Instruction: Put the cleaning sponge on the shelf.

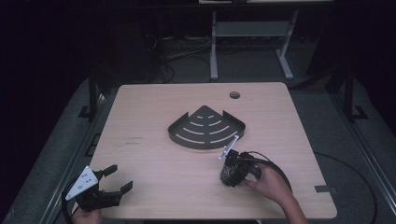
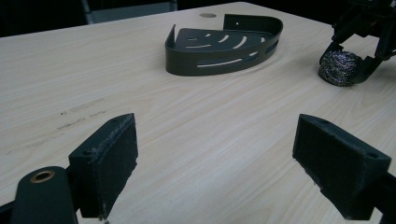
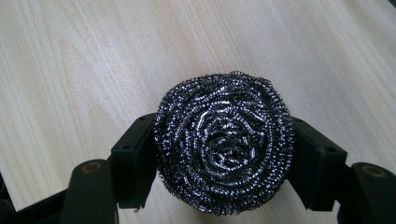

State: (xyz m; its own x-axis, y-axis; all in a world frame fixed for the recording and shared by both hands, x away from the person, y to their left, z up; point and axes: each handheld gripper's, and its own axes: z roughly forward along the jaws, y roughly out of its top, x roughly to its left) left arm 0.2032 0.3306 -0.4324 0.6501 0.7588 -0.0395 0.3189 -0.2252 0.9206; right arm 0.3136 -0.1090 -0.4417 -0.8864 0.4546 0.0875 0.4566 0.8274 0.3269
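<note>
A round steel wool scourer [image 3: 224, 144] sits between the jaws of my right gripper [image 3: 224, 154], which is shut on it just above the wooden table [image 1: 154, 186]. In the high view that gripper [image 1: 229, 171] is right of the table's centre, in front of a dark quarter-round slotted corner shelf [image 1: 205, 128]. My left gripper [image 1: 120, 179] rests at the table's front left corner, open, with nothing between its pads [image 2: 114, 156]. From the left gripper view the shelf [image 2: 219, 44] stands far ahead and the scourer [image 2: 338, 67] is at the far right.
A round cable hole [image 1: 234, 95] lies near the table's far edge. Beyond the table stand the legs of a white desk frame [image 1: 214, 46] and floor cables. A black cable [image 1: 280, 172] trails from the right gripper.
</note>
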